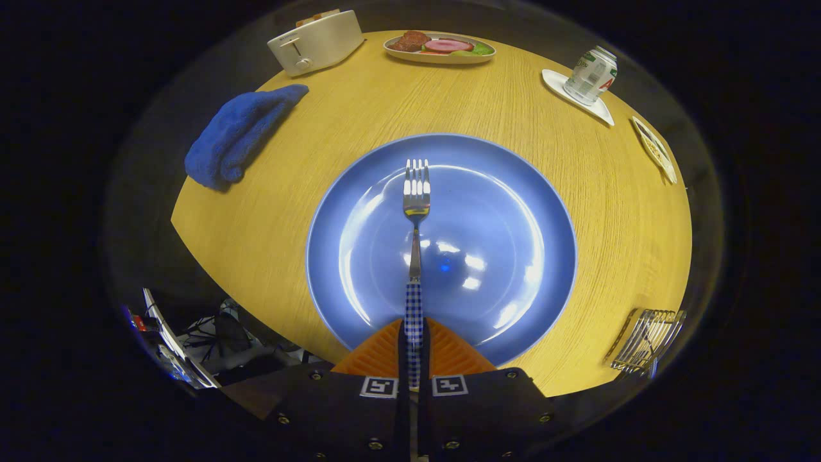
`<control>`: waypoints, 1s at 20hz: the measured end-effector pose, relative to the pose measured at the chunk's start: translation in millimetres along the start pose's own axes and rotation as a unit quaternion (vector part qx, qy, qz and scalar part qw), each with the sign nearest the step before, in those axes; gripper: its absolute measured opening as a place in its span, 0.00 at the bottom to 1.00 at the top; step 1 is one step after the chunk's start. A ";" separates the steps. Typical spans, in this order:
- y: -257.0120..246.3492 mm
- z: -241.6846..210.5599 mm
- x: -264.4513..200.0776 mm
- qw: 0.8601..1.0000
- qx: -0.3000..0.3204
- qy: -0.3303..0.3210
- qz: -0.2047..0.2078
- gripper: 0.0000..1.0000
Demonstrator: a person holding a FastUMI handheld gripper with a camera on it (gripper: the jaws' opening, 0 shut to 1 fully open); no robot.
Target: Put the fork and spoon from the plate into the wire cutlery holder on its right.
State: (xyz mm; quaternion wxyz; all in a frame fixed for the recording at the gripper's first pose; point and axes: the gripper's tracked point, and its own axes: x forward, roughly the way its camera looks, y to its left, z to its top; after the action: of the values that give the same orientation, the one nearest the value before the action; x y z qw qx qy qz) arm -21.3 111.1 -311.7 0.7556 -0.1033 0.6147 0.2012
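Observation:
My gripper is shut on the checked handle of a fork. The fork sticks straight out ahead of the fingers, tines away from me, held over the middle of a large blue plate. The plate lies on a round wooden table just beyond the fingers. A wire cutlery holder stands to the right of the plate, near the table's edge, level with my fingers.
A blue cloth lies left of the plate. Beyond the plate stand a white toaster, a dish of food and a can on a white coaster. A small dish sits at the right rim. Cables and gear lie off the table's left edge.

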 end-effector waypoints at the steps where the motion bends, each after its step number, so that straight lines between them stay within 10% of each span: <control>1: -5.4 -1.7 -8.6 1.000 -0.013 0.000 -0.005 0.05; 20: -169.8 -103.2 -170.3 0.992 -0.008 0.047 -0.114 0.05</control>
State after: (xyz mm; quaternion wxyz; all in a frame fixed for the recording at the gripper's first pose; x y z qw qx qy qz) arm -67.4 -113.1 -184.9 0.7432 -0.1880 0.6320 0.1135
